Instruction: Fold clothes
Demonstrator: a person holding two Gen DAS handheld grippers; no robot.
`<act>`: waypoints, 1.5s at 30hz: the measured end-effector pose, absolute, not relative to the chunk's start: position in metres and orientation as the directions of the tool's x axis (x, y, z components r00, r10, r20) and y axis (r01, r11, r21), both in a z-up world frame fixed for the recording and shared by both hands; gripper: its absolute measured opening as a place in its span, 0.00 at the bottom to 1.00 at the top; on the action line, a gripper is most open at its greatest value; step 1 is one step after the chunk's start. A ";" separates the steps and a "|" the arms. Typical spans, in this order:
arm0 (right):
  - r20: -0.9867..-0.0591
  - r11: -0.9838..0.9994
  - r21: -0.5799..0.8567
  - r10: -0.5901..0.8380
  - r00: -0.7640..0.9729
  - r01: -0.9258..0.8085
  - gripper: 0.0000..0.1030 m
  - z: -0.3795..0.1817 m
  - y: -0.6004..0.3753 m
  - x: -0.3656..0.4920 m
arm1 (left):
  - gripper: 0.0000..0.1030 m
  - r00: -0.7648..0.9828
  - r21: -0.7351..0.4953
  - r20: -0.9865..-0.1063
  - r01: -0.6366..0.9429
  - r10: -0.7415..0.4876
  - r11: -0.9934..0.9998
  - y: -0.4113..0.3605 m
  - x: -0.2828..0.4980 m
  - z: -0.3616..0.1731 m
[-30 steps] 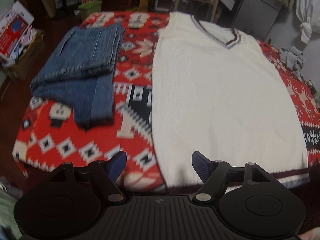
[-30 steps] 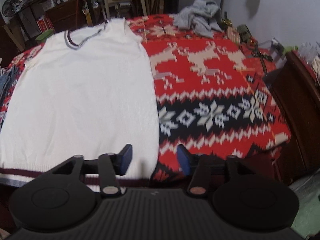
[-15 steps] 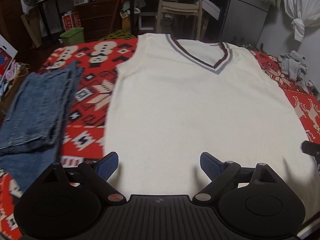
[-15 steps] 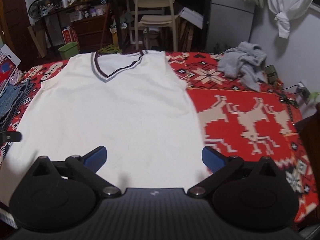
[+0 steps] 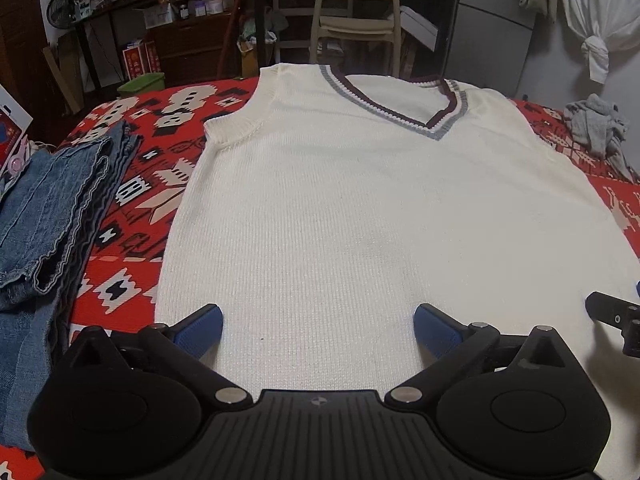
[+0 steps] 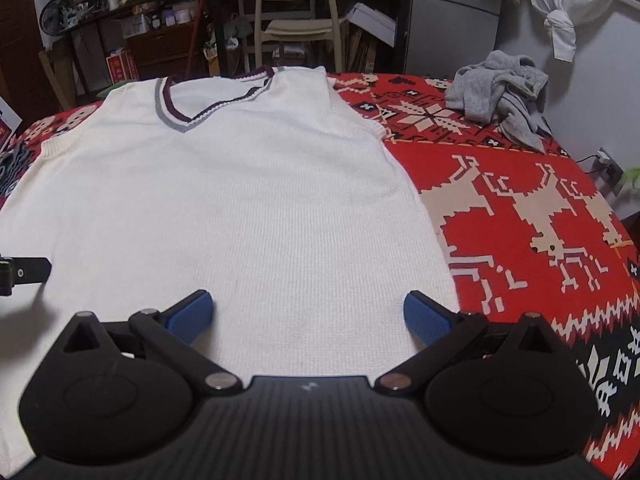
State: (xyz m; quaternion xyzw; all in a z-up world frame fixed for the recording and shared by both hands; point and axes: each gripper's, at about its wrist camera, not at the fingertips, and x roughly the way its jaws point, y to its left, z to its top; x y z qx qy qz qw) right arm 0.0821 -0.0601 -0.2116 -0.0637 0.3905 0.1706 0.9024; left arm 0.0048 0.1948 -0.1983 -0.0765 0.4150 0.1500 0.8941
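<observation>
Both sets of jaws stand wide, nothing between them: the left gripper [image 5: 318,326] has just been opening, and the right gripper [image 6: 308,314] hovers beside it over the lower part of the cream knitted V-neck vest [image 5: 360,208]. The vest lies flat on the red patterned blanket [image 6: 520,208]. At nine o'clock lie folded blue jeans [image 5: 48,216]; at two o'clock, a crumpled grey garment [image 6: 500,88].

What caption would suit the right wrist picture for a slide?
Open right tool poised above a flat cream vest on a red patterned blanket, grey garment crumpled beyond.
</observation>
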 end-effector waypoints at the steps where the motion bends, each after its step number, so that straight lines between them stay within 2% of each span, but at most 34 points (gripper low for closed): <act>1: -0.719 0.935 0.016 0.256 0.646 -0.353 0.99 -0.212 -0.060 0.081 | 1.00 0.612 -0.015 -0.765 -0.331 0.203 0.944 0.195 0.005 -0.198; 10: -0.682 0.939 0.015 0.261 0.683 -0.345 0.99 -0.213 -0.061 0.072 | 1.00 0.654 -0.012 -0.726 -0.322 0.213 0.947 0.193 -0.002 -0.202; 16: -0.723 0.941 0.020 0.246 0.646 -0.337 0.99 -0.209 -0.057 0.079 | 1.00 0.660 -0.012 -0.721 -0.316 0.211 0.949 0.194 -0.003 -0.203; 21: -0.697 0.931 0.013 0.271 0.664 -0.366 0.99 -0.211 -0.061 0.075 | 1.00 0.672 -0.002 -0.710 -0.300 0.210 0.954 0.193 -0.004 -0.204; 26: -0.720 0.932 0.015 0.262 0.643 -0.363 0.99 -0.208 -0.060 0.080 | 1.00 0.657 -0.005 -0.730 -0.283 0.190 0.959 0.197 0.000 -0.201; 29: -0.747 0.931 0.024 0.260 0.612 -0.365 0.99 -0.202 -0.064 0.089 | 0.95 0.656 -0.019 -0.736 -0.272 0.171 0.962 0.201 0.001 -0.199; 30: -0.741 0.931 0.034 0.268 0.615 -0.364 0.99 -0.197 -0.068 0.091 | 0.92 0.659 -0.025 -0.734 -0.268 0.165 0.963 0.203 0.001 -0.197; 33: -0.721 0.927 0.063 0.299 0.625 -0.371 0.99 -0.179 -0.080 0.102 | 0.89 0.674 -0.047 -0.723 -0.268 0.153 0.962 0.212 0.001 -0.188; 35: -0.719 0.922 0.065 0.309 0.622 -0.382 0.94 -0.167 -0.085 0.112 | 0.88 0.679 -0.073 -0.720 -0.281 0.145 0.957 0.223 0.004 -0.182; 37: -0.722 0.917 0.080 0.323 0.612 -0.390 0.88 -0.157 -0.090 0.122 | 0.81 0.683 -0.109 -0.720 -0.286 0.123 0.952 0.235 0.010 -0.175; 39: -0.727 0.908 0.105 0.349 0.592 -0.407 0.82 -0.151 -0.093 0.131 | 0.80 0.686 -0.109 -0.716 -0.297 0.132 0.949 0.246 0.017 -0.168; 42: -0.731 0.899 0.122 0.368 0.575 -0.420 0.69 -0.146 -0.099 0.145 | 0.79 0.691 -0.064 -0.702 -0.305 0.174 0.950 0.264 0.028 -0.158; 44: -0.733 0.900 0.119 0.365 0.574 -0.420 0.46 -0.145 -0.102 0.157 | 0.76 0.695 -0.034 -0.693 -0.301 0.194 0.953 0.275 0.036 -0.151; 45: -0.732 0.900 0.118 0.364 0.576 -0.419 0.39 -0.144 -0.103 0.164 | 0.74 0.692 -0.018 -0.692 -0.304 0.207 0.953 0.281 0.040 -0.151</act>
